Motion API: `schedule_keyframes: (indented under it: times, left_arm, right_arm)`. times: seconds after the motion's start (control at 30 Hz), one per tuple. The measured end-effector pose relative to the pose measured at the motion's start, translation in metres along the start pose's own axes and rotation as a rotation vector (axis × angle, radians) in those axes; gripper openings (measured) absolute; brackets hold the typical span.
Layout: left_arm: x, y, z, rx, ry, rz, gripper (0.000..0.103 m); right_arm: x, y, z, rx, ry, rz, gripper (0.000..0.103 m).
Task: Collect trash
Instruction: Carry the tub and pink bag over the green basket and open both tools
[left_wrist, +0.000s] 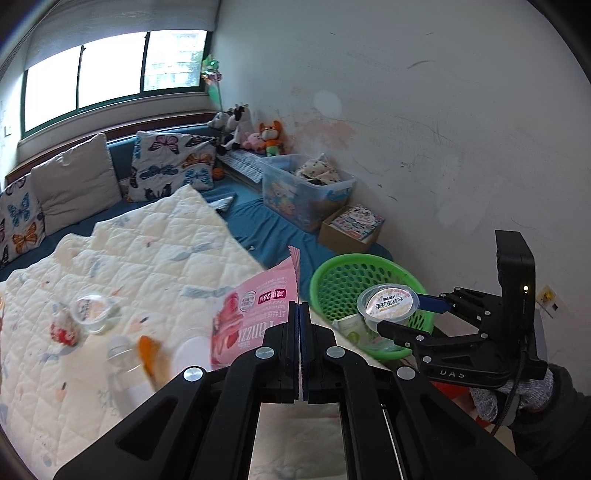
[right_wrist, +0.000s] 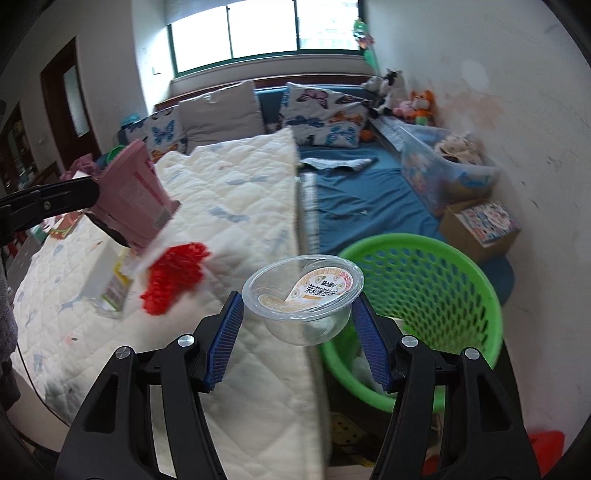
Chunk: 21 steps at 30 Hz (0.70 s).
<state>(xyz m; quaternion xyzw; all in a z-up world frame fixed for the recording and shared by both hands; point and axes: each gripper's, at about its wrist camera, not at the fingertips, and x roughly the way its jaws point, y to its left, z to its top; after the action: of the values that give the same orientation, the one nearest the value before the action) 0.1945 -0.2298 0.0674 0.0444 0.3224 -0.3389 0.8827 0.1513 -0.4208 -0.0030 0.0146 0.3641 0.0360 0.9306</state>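
the left gripper (left_wrist: 300, 306) has its jaws pressed together on a flat pink foil snack wrapper (left_wrist: 258, 314), pinching it by one edge so the rest of the sheet stands up and leans out to the side. the right gripper (right_wrist: 297, 317) holds a clear round plastic dessert cup with a half-peeled printed lid (right_wrist: 303, 291), its blue ribbed pads (right_wrist: 227, 332) seated against opposite sides of the rim. both items hang near the green perforated plastic basket (right_wrist: 461, 280), which sits just beside the edge of the white quilted mattress pad (right_wrist: 229, 206).

procedure, as judged: bring each item fully past the basket rim before spreading the jaws; the cup looks close to the near rim and could tip outside. release one at a time, since the wrapper is light and may drift.

clearance: the wall stands close behind the basket, a cardboard box (right_wrist: 480, 229) beyond it. more litter, including a red mesh piece (right_wrist: 173, 273) and a small carton (right_wrist: 107, 284), lies on the pad.
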Motion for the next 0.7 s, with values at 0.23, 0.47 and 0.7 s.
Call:
schedule_keyframes:
  times: [0.23, 0.47, 0.7]
  left_arm:
    - [0.031, -0.035, 0.016, 0.039, 0.011, -0.066, 0.001]
    - [0.057, -0.058, 0.023, 0.042, 0.029, -0.140, 0.001]
    - [0.082, -0.069, 0.030, 0.016, 0.048, -0.206, 0.001]
  right_arm:
    - [0.006, -0.047, -0.019, 0.068, 0.035, -0.094, 0.061]
    - [0.016, -0.078, -0.035, 0.132, 0.066, -0.123, 0.061]
    - [0.022, -0.097, -0.044, 0.165, 0.081, -0.152, 0.062]
